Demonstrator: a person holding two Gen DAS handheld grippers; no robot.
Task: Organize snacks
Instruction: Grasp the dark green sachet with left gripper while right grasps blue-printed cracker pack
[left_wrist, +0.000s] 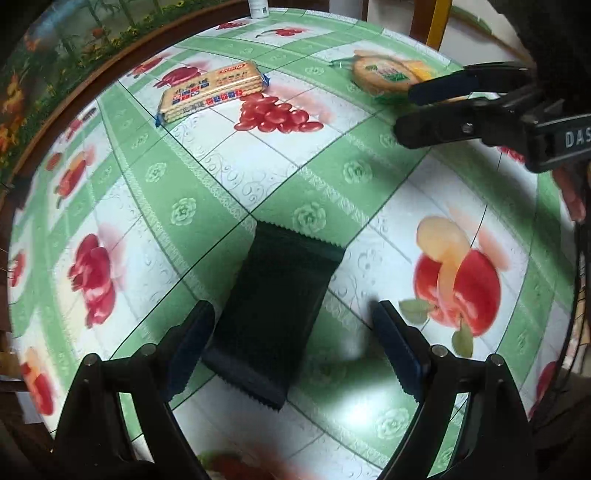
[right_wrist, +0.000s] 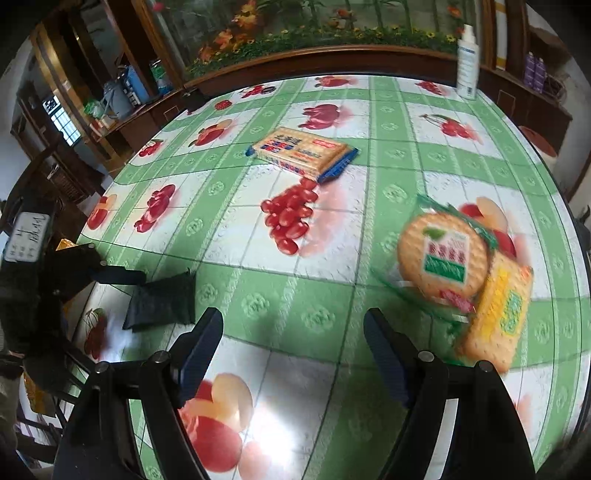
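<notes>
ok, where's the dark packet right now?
The dark packet lies flat on the tablecloth, low centre in the left wrist view, between the open left tool's fingers, untouched.

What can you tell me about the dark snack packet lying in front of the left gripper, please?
The dark snack packet is a flat, rectangular pouch, blackish green with no readable print, and its two short ends are zigzag-crimped. It looks like thin foil or plastic, sealed and slightly puffed. It lies flat on the fruit-print tablecloth, alone, apart from the biscuit packs. The left gripper hangs above it with jaws wide open, the near end of the packet between the fingers; neither pad appears to touch it.
</notes>
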